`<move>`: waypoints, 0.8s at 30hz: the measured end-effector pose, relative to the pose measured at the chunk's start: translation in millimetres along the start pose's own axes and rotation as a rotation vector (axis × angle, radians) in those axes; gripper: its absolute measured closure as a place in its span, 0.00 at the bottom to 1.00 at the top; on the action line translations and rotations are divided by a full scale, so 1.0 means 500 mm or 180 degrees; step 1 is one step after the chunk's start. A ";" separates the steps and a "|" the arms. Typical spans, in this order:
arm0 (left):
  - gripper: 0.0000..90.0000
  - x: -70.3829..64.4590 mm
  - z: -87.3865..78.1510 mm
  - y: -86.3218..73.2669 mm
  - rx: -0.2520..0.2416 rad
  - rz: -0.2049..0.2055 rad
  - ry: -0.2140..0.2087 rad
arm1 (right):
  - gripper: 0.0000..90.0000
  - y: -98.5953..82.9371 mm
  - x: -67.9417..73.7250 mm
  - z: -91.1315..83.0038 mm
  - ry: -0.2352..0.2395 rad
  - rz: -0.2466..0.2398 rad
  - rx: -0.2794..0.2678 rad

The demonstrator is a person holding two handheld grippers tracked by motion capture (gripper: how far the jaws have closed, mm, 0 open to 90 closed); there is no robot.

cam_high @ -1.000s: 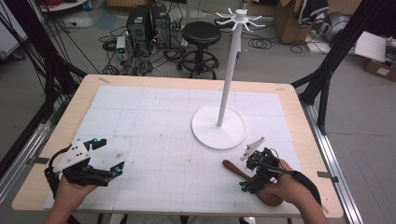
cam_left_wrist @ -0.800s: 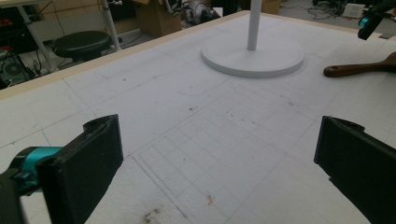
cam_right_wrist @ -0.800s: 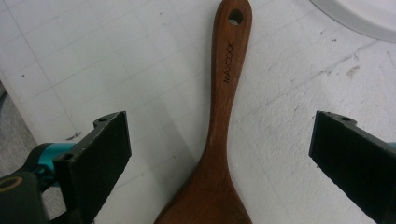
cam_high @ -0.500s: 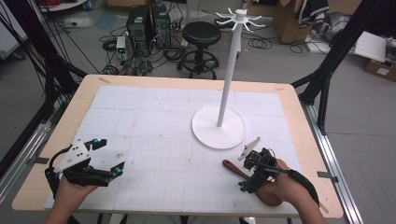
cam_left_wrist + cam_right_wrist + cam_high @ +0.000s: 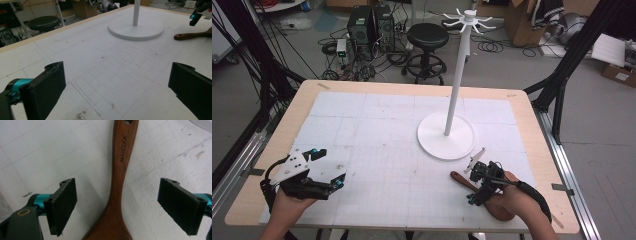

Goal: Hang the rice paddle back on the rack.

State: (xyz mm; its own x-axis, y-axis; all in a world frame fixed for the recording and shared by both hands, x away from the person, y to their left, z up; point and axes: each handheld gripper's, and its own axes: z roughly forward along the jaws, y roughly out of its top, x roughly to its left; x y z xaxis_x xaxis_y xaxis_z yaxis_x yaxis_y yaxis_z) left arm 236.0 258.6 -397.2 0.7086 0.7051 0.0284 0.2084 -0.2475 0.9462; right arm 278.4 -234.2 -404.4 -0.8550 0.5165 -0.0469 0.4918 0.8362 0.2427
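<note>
Right gripper view: the right hand-held gripper [image 5: 117, 207] hangs spread wide over a wooden spoon [image 5: 120, 195]; beside the spoon, the left hand-held gripper [image 5: 117, 92] is spread too.

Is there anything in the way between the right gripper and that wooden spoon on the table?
Nothing visible. The right gripper is open, its jaws on either side of the wooden spoon, which lies flat on the bare white mat. The stand sits farther back.
</note>
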 end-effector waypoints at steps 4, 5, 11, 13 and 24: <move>0.02 0.001 -0.001 0.000 0.0005 0.0001 -0.0003 | 0.17 0.002 -0.001 0.004 0.0015 0.0041 0.0062; 0.02 0.001 0.000 0.000 0.0005 0.0003 -0.0001 | 0.17 0.003 -0.001 0.006 0.0014 0.0027 0.0080; 0.02 0.000 -0.001 0.000 0.0006 -0.0002 0.0009 | 0.32 0.009 -0.003 0.010 0.0041 -0.0018 0.0194; 0.02 0.000 -0.001 0.000 0.0005 -0.0002 0.0005 | 0.36 0.012 -0.004 0.009 0.0051 -0.0034 0.0205; 0.02 0.000 -0.001 0.000 0.0006 -0.0001 0.0003 | 0.58 0.027 -0.010 0.015 0.0103 0.0043 0.0336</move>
State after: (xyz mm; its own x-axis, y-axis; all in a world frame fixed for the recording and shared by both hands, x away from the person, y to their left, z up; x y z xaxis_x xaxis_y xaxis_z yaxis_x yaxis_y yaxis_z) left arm 235.7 258.8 -397.2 0.7078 0.7058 0.0286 0.2098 -0.2487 0.9456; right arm 290.2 -224.2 -408.0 -0.8522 0.5231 -0.0127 0.5165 0.8448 0.1397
